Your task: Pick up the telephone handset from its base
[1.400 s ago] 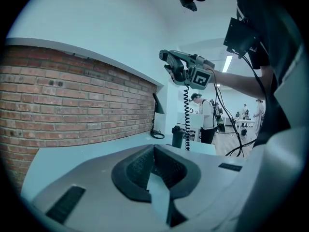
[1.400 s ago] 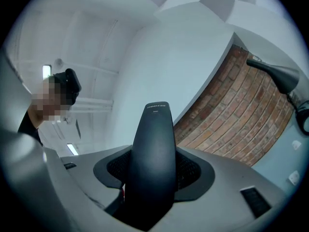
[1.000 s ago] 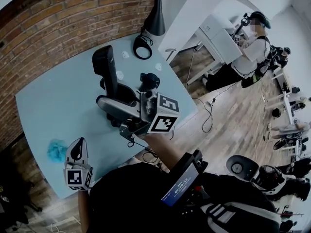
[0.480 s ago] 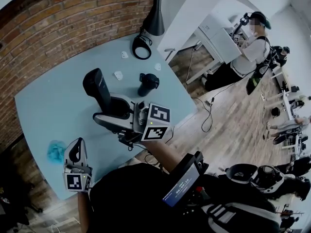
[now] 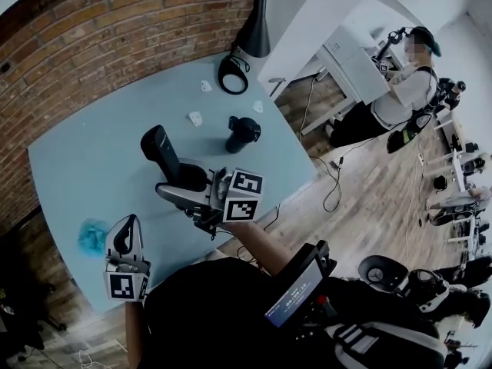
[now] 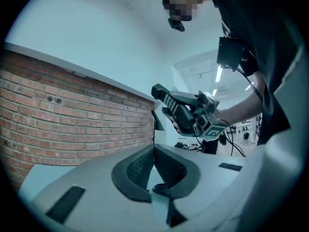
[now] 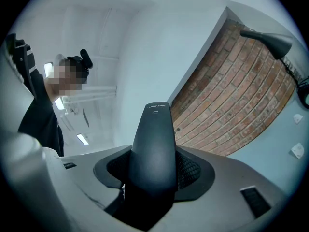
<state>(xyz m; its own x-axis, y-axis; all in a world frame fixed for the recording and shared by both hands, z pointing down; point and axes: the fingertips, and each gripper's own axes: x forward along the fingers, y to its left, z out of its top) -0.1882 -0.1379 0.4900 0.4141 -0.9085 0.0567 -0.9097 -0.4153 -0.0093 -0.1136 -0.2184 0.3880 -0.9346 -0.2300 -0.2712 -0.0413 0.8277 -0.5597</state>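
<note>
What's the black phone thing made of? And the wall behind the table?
The handset looks like hard plastic, matte black: it is smooth and moulded, with a dull sheen and small printed lettering near its tip. The wall is brick, rough and reddish-brown, with pale mortar lines between the rows.

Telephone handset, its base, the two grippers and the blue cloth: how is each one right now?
telephone handset: off its base, held up in the right gripper
base: standing on the table, nothing in it
right gripper: shut on the telephone handset
left gripper: shut, empty, near the table's front edge
blue cloth: crumpled, lying on the table
</note>
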